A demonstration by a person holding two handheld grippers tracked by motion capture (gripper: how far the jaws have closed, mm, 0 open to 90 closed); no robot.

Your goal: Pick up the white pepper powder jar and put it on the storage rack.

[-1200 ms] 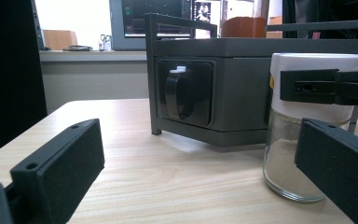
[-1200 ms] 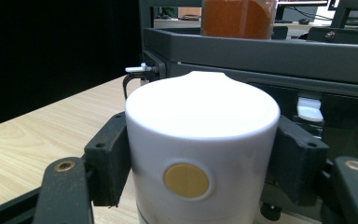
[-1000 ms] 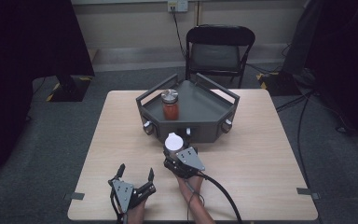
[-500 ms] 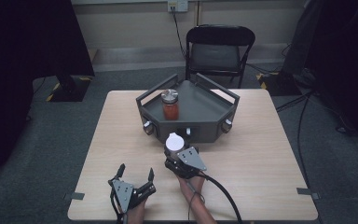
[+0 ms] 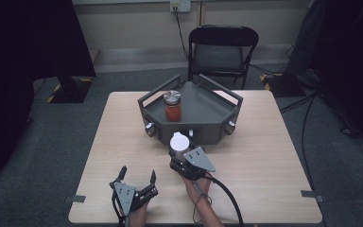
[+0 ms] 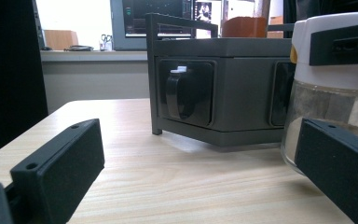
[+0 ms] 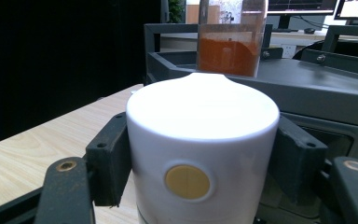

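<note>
A glass jar with a white cap (image 5: 179, 142) stands on the table just in front of the grey tray (image 5: 208, 113). My right gripper (image 5: 179, 151) is shut on the jar's cap (image 7: 203, 121), one pad on each side. In the right gripper view a yellow dot marks the cap's front. A jar of red-orange powder (image 5: 172, 106) with a metal lid stands upright in the tray. My left gripper (image 5: 137, 174) rests open near the table's front edge, with nothing between its jaws. In the left gripper view (image 6: 200, 172) the white-capped jar (image 6: 326, 93) stands to the right.
The tray has raised rails and black knobs (image 6: 179, 95) on its front faces. A black folding chair (image 5: 223, 52) stands beyond the table. A cable (image 5: 224, 194) trails from my right gripper toward the front edge. Bare wood lies left and right of the tray.
</note>
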